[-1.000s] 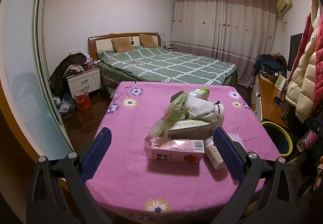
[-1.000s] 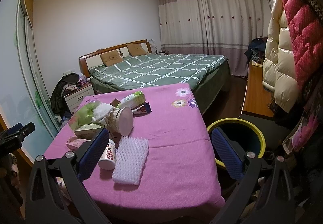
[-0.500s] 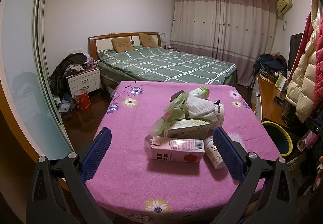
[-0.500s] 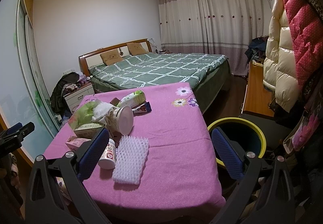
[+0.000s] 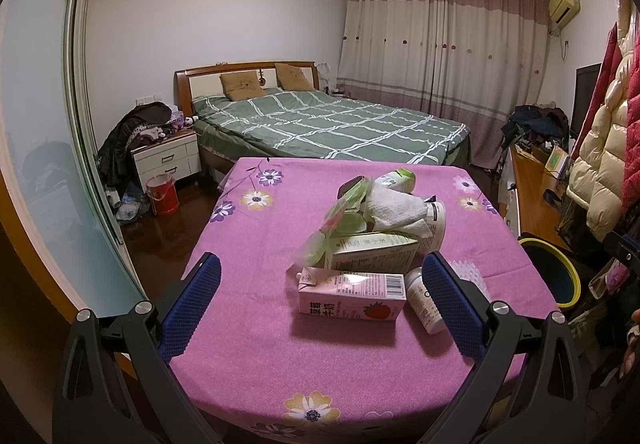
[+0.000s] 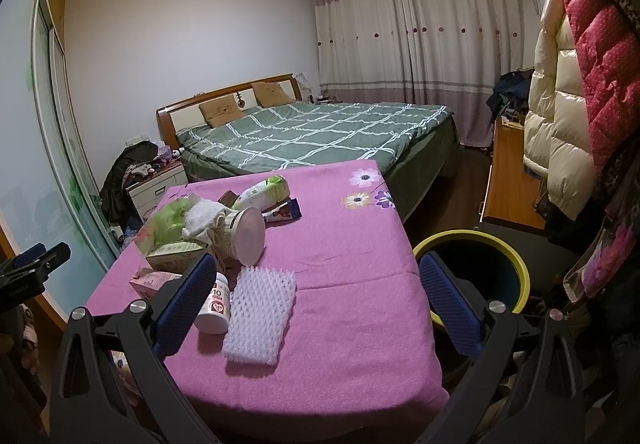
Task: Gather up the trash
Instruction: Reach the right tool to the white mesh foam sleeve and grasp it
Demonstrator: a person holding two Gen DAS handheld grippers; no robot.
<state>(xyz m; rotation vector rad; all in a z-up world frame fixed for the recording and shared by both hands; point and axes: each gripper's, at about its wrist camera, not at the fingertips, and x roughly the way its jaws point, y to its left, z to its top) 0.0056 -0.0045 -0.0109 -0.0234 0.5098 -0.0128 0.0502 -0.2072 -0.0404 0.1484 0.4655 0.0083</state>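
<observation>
Left wrist view: the trash sits in a heap at the centre of the frame, on the bench (image 5: 248, 328) with its pink flowered cloth. Nearest lies a pink strawberry milk carton (image 5: 350, 294) on its side, a small white bottle (image 5: 424, 302) touching its right end. Behind them a green carton (image 5: 372, 250), a crumpled white tissue (image 5: 394, 210) and green plastic wrapping (image 5: 340, 218) pile against a tipped white tub (image 5: 436, 222). The left tongs (image 5: 318, 314) hang wide apart, empty, with the pink carton between their blue pads.

In the right wrist view a white foam net (image 6: 260, 318) lies flat at lower centre, just right of the bottle. The right tongs (image 6: 316, 302) are likewise spread wide and hold nothing. A yellow-rimmed bin (image 6: 516, 268) stands on the floor just off the bench's right edge.

Beyond the bench, mid-frame, is a bed (image 5: 332, 124) with a green checked cover; a nightstand (image 5: 168, 160) at left, closed curtains (image 5: 440, 56) at upper right, padded coats (image 6: 560, 104) hanging at the right edge.
</observation>
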